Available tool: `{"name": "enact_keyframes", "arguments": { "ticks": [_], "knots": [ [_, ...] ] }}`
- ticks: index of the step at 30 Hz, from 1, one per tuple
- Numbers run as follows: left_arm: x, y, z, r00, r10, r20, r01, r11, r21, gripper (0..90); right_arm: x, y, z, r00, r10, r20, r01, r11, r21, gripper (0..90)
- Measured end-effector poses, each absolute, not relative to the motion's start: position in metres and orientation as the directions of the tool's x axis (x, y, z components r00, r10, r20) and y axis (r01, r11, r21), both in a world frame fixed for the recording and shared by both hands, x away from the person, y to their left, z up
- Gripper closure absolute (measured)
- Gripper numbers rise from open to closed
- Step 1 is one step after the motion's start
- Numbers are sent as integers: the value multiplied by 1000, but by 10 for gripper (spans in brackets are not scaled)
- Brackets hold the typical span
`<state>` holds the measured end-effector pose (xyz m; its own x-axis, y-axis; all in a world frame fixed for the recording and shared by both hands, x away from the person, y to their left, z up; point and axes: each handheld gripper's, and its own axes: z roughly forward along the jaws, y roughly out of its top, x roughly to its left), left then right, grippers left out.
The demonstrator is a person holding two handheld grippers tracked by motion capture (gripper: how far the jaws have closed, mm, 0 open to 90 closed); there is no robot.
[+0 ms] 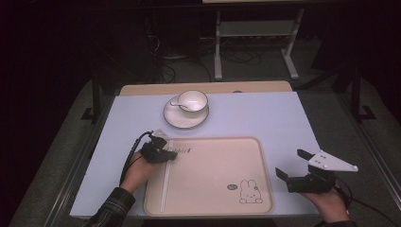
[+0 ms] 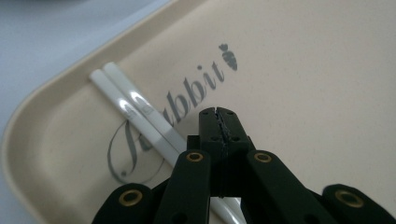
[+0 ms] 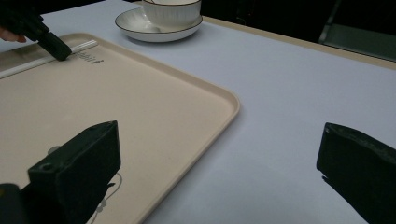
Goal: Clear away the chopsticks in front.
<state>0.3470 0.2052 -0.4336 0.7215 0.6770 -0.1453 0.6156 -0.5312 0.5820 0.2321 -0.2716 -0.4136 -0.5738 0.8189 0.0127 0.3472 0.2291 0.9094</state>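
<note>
In the left gripper view the two black jaws of the left gripper [image 2: 218,112] are pressed together with nothing between their tips, low in the centre of the frame. Their tips hang above the beige tray [image 2: 327,93], just right of a pair of white chopsticks [image 2: 135,109] that lie side by side and run from the upper left down under the jaws. Whether the jaws touch the chopsticks cannot be told. Grey lettering reading "Rabbit" [image 2: 196,88], with a small carrot mark, is printed on the tray beside the chopsticks.

In the high view the left gripper [image 1: 171,153] sits left of centre, over the tray's far left corner, and the chopsticks [image 1: 165,182] lie along the tray's left edge. A rabbit drawing [image 1: 249,191] marks the tray's lower right part.

The right gripper [image 1: 292,163], at the lower right of the high view, has its jaws spread wide and holds nothing; it hovers just off the tray's right edge, above the pale blue table [image 1: 265,113]. A white cup [image 1: 192,100] on a saucer [image 1: 185,118] stands upper centre, beyond the tray.
</note>
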Motion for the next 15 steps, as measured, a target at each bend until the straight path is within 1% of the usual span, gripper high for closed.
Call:
{"name": "enact_keyframes", "arguments": {
  "ticks": [8,13,15],
  "knots": [
    [340,219,-433,708,692,-145,628,-522,578,893,232,-271,-413,-577,817,10,345,232,910,0],
    [328,216,-431,726,672,-147,615,-538,576,893,232,-271,-413,-576,818,10,345,232,910,0],
    [320,213,-429,735,657,-165,610,-535,584,892,232,-271,-413,-575,818,10,345,231,910,0]
  ]
}}
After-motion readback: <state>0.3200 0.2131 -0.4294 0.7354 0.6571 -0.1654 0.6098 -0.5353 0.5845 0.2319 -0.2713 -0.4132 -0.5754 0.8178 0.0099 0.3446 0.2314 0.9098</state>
